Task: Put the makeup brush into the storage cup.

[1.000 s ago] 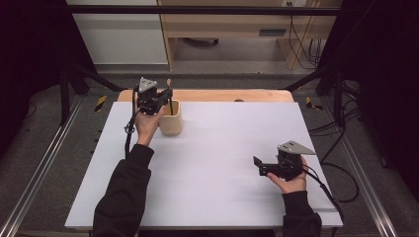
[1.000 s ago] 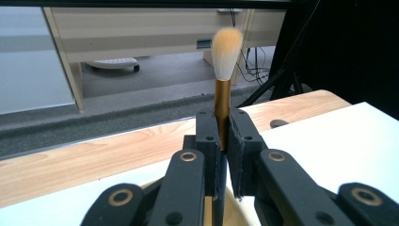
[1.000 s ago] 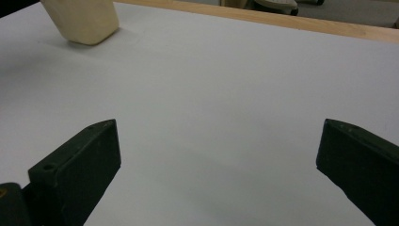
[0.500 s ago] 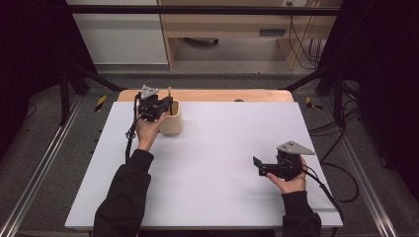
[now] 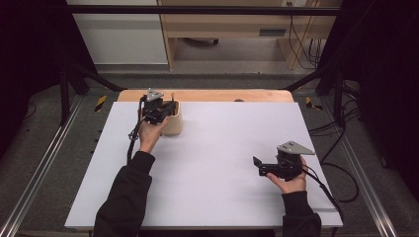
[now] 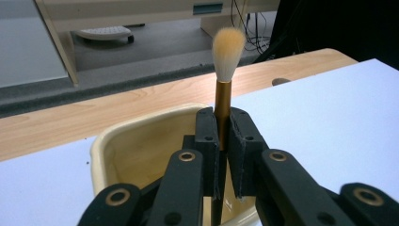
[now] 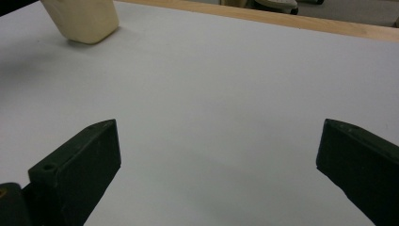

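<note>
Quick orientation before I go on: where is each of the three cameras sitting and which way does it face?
High view: above the person's side, facing forward and down on the table; both forearms, left gripper, right gripper.
Left gripper view: on the left gripper, facing the cup; jaws clamp a brush.
Right gripper view: on the right gripper, jaws apart over bare table.
Shared: all three show the cup.

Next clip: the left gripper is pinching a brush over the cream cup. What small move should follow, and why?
Probably open the jaws a little to release it. The left gripper is shut on the gold-handled, pale-bristled brush, which stands upright with its lower end already down inside the cream plastic cup. The right gripper rests open, apart on the white table, so no handover looks due.
</note>
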A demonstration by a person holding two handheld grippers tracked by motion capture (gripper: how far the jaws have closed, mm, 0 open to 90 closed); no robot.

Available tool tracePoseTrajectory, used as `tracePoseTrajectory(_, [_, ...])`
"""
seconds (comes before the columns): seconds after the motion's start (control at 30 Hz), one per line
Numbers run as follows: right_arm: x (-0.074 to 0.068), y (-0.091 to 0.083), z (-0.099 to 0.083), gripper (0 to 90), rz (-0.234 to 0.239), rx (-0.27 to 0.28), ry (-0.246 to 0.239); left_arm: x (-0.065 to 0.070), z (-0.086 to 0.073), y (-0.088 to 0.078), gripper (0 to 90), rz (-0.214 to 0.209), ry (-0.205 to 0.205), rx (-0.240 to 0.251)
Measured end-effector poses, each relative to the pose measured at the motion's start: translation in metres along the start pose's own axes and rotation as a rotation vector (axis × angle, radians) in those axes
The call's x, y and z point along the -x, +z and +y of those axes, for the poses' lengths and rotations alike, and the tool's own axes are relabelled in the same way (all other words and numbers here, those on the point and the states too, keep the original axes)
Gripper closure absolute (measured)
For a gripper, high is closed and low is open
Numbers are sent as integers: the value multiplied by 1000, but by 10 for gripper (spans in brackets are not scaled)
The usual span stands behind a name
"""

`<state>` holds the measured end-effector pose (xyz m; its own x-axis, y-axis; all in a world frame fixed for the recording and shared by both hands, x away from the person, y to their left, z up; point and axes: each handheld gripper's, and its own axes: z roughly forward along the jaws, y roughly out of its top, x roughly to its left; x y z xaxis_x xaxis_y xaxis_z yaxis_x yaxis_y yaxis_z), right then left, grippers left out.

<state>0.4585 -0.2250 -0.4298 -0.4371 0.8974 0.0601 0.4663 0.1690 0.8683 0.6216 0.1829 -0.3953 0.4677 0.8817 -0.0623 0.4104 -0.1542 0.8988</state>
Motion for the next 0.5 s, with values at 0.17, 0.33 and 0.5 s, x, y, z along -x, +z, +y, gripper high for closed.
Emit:
tracePoseTrajectory(0.17, [0, -1, 0, 5, -1, 2, 2, 1, -1, 1, 783, 0, 5, -17])
tracePoseTrajectory(0.33, [1, -1, 1, 5, -1, 5, 0, 2, 0, -8, 714, 3, 5, -5])
tracePoseTrajectory(0.5, [1, -3, 1, 5, -2, 12, 6, 1, -1, -27, 622, 5, -1, 9])
